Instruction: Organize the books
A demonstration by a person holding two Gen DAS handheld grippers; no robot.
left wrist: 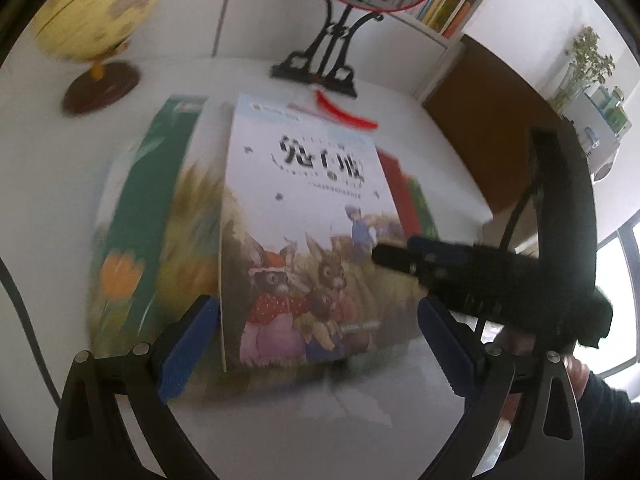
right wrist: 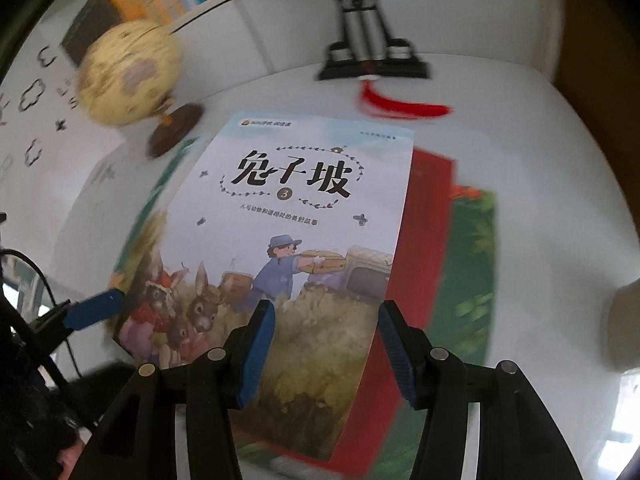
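A rabbit picture book [left wrist: 304, 220] with a pale blue cover lies on top of other books on the white table [left wrist: 420, 136]; it also shows in the right wrist view [right wrist: 304, 220]. A green book [left wrist: 136, 216] lies under it to the left. A red and green book [right wrist: 452, 248] lies under it to the right. My left gripper [left wrist: 318, 344] is open, its blue pads either side of the rabbit book's near edge. My right gripper [right wrist: 326, 348] is open over the book's near right part. In the left view the right gripper [left wrist: 404, 258] reaches over the book from the right.
A yellow globe [left wrist: 96, 12] on a brown base stands at the back left. A black stand [left wrist: 320, 68] with a round red fan and a red tassel [right wrist: 400, 106] stands behind the books. A shelf of books [left wrist: 452, 0] is on the back wall.
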